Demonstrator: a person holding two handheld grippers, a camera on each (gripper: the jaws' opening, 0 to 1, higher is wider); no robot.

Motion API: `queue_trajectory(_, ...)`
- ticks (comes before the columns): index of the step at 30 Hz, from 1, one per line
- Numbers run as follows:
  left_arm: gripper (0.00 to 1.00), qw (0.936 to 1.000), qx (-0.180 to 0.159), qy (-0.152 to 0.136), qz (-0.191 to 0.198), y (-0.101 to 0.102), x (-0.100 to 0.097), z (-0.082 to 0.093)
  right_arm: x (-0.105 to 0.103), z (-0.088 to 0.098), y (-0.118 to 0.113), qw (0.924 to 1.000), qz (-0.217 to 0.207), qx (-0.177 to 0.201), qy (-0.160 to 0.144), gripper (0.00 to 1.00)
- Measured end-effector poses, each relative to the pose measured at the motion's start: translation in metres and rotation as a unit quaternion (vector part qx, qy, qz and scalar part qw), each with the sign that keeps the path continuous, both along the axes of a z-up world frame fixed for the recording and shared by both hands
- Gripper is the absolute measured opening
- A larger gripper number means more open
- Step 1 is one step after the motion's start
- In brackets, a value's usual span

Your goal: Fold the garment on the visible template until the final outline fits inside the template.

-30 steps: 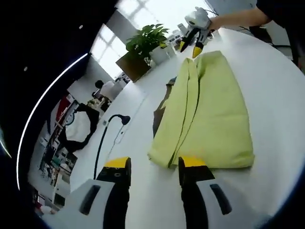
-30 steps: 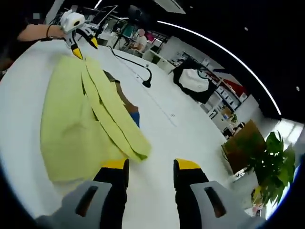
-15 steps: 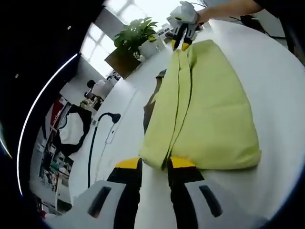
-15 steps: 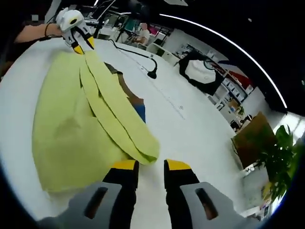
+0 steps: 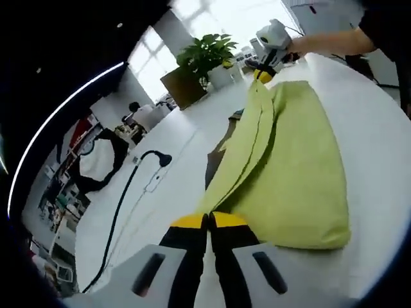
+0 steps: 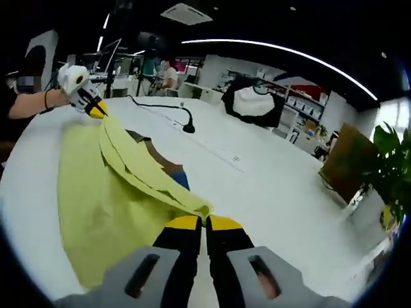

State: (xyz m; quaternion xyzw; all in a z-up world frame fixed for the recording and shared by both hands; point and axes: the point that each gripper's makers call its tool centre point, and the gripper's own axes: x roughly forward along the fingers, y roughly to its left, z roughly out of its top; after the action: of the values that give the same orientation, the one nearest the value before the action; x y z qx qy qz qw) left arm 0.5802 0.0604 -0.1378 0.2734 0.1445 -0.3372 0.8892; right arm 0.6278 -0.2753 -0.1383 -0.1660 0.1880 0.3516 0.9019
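A yellow-green garment [image 5: 295,173] lies lengthwise on the white table [image 5: 379,135]. My left gripper [image 5: 207,219] is shut on its near corner. At the far end my right gripper [image 5: 264,74], held in a person's hand, is pinched on the other corner. The folded edge is lifted off the table between them. In the right gripper view the right gripper [image 6: 202,221] is shut on the garment [image 6: 96,192], and the left gripper [image 6: 96,110] holds the far end. A dark brown template [image 6: 160,160] with a blue patch [image 6: 182,178] peeks out beside the cloth.
A black gooseneck stand with its cable [image 5: 159,158] lies on the table left of the garment. A potted plant [image 5: 205,54] and a brown box [image 5: 183,86] stand at the far edge. The person's arm [image 5: 327,38] reaches in from the right. People sit behind the table.
Both grippers went from open to shut on the garment's two corners. The folded edge has been raised off the table between them.
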Motion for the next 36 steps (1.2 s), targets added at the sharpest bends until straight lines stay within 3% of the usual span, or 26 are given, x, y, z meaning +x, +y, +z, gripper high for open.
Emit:
queue_trajectory(4,0.02,0.9948,-0.08,0.032,0.054,0.008,0.015,0.01,0.013,0.009,-0.001,0.9975,-0.041,0.055,0.017,0.0)
queue_trajectory(10,0.02,0.9895,-0.1,0.048,0.092,0.011,0.035,0.005,0.036,0.008,-0.005,0.9902,-0.093,0.095,0.043,0.0)
queue_trajectory(16,0.02,0.98,-0.121,0.07,0.141,0.011,0.054,-0.003,0.053,-0.005,-0.005,0.9877,-0.125,0.077,0.055,0.0)
queue_trajectory(19,0.02,0.9771,-0.115,0.083,0.159,0.01,0.061,-0.013,0.056,-0.015,-0.005,0.9887,-0.133,0.043,0.054,0.0)
queue_trajectory(23,0.02,0.974,-0.108,0.092,0.176,0.01,0.064,-0.022,0.056,-0.022,-0.004,0.9887,-0.137,0.028,0.054,0.0)
queue_trajectory(30,0.02,0.9744,-0.076,0.079,0.196,0.009,0.069,-0.027,0.053,-0.034,-0.006,0.9892,-0.138,-0.017,0.046,0.0)
queue_trajectory(36,0.02,0.9722,-0.077,0.078,0.207,0.01,0.069,-0.03,0.051,-0.038,-0.007,0.9889,-0.14,-0.033,0.039,0.0)
